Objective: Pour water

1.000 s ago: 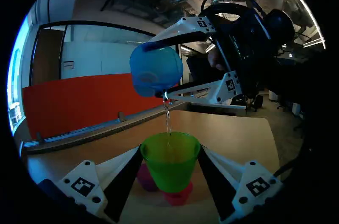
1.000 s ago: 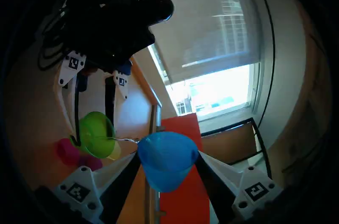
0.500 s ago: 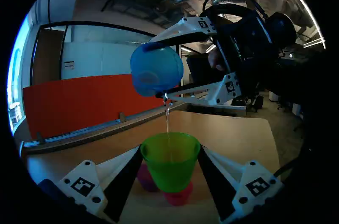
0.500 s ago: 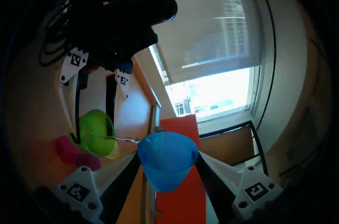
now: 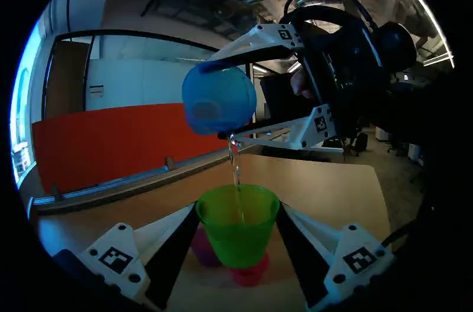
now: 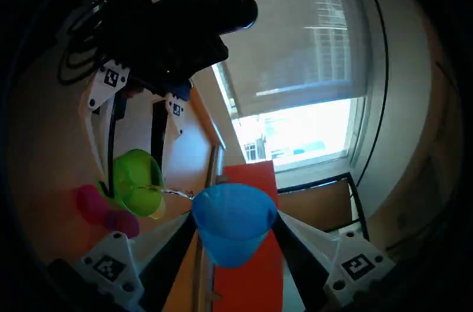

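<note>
Still pinching the blue cup [image 5: 219, 99] in the right tongs [image 6: 233, 223], tipped a shade further; still clamping the green cup [image 5: 237, 238] in the left tongs [image 5: 236, 214] directly beneath, over the table [image 5: 331, 188]. Still feeding a thin water stream [image 5: 235, 164] into it, so likely mid-pour, not done

Small magenta plastic cup [image 5: 249, 275] and purple plastic cup [image 5: 203, 248] side by side on light wooden table [image 5: 331, 188]. Orange partition panel [image 5: 118, 140] behind table's far edge. Bright window [image 6: 295, 132] under grey roller blind [image 6: 295, 46].
</note>
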`<action>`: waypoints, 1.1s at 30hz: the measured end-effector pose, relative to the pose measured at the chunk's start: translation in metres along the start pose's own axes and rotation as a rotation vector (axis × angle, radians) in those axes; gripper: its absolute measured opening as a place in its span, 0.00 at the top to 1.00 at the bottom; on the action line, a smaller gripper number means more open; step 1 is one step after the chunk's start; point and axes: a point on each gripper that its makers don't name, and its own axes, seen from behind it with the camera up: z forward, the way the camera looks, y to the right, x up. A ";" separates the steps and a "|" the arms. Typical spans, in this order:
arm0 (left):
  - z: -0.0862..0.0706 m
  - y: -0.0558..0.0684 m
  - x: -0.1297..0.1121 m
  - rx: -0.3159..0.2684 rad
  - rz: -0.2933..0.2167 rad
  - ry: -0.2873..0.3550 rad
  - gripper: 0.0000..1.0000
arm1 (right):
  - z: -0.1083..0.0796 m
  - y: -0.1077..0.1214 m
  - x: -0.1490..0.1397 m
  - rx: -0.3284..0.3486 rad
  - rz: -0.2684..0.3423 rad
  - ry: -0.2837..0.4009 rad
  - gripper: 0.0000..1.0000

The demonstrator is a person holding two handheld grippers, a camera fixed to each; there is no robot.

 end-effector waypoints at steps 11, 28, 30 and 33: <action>0.000 0.001 0.002 -0.001 0.001 0.002 0.12 | 0.001 0.001 0.001 -0.006 -0.032 0.001 0.09; 0.001 0.002 0.003 -0.001 0.002 0.006 0.12 | 0.001 0.000 0.000 -0.010 -0.088 -0.005 0.09; 0.001 0.002 0.004 -0.001 0.002 0.006 0.12 | 0.000 0.001 0.000 -0.011 -0.095 -0.005 0.09; 0.001 0.002 0.004 0.000 0.002 0.007 0.12 | 0.000 0.002 0.000 -0.013 -0.104 -0.006 0.09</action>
